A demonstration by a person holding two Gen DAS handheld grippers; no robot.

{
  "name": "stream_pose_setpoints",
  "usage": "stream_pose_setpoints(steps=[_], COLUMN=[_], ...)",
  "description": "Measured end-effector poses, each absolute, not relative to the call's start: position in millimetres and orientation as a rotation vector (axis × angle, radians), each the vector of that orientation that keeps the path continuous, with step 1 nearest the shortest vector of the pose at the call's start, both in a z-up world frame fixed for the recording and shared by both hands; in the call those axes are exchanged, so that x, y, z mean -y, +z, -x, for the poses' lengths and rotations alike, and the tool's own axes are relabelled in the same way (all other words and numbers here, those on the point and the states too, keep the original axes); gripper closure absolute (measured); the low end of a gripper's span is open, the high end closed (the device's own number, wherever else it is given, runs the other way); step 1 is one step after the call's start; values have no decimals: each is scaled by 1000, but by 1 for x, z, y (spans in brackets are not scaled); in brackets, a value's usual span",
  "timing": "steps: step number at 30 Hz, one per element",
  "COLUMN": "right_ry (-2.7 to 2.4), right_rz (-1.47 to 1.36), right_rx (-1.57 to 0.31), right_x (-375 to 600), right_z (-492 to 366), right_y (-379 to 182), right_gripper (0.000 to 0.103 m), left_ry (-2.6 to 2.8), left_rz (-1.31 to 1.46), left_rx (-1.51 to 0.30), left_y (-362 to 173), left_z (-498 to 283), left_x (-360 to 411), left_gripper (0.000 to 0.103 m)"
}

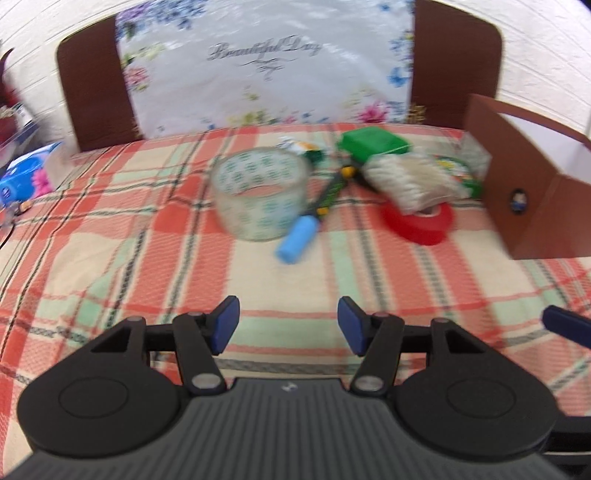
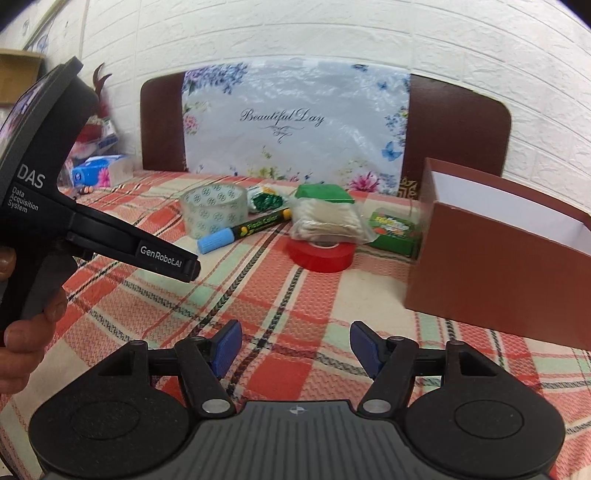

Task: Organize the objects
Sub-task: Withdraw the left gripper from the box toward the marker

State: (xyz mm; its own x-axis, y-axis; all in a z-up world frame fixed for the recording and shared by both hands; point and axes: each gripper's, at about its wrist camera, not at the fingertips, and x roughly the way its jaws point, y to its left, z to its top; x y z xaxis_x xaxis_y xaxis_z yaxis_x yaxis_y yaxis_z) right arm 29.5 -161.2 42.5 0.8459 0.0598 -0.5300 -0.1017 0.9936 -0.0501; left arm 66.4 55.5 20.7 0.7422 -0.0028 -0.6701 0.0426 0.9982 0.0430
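A plaid tablecloth (image 2: 295, 295) lies before a brown chair back (image 2: 458, 122) draped with a floral plastic sheet (image 2: 295, 122), against a white brick-pattern wall (image 2: 295, 33).

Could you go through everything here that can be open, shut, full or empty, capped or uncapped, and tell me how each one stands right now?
Brown box: open on top, white inside, contents not visible.
Clear tape roll: standing on its edge rim, untouched.
Red tape roll: lying flat, a bag of cotton swabs resting on it.
Marker: lying down, blue cap on.
Left gripper: fingers apart, nothing between them.
Right gripper: fingers apart, nothing between them.
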Motion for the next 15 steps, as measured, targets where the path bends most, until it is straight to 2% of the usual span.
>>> stream_pose_setpoints(steps=[9,15], right_ry=[165,197], right_rz=[55,1], right_rx=[-573,-592], right_x=[143,123], right_z=[-104,-172], right_y=[40,34], right_gripper=[41,41], left_ry=[140,96], left_rz=[68,200], left_rx=[-628,-547], left_y=[-3,-5], left_z=[-78,-71], left_x=[-141,-155], left_gripper=[37,34])
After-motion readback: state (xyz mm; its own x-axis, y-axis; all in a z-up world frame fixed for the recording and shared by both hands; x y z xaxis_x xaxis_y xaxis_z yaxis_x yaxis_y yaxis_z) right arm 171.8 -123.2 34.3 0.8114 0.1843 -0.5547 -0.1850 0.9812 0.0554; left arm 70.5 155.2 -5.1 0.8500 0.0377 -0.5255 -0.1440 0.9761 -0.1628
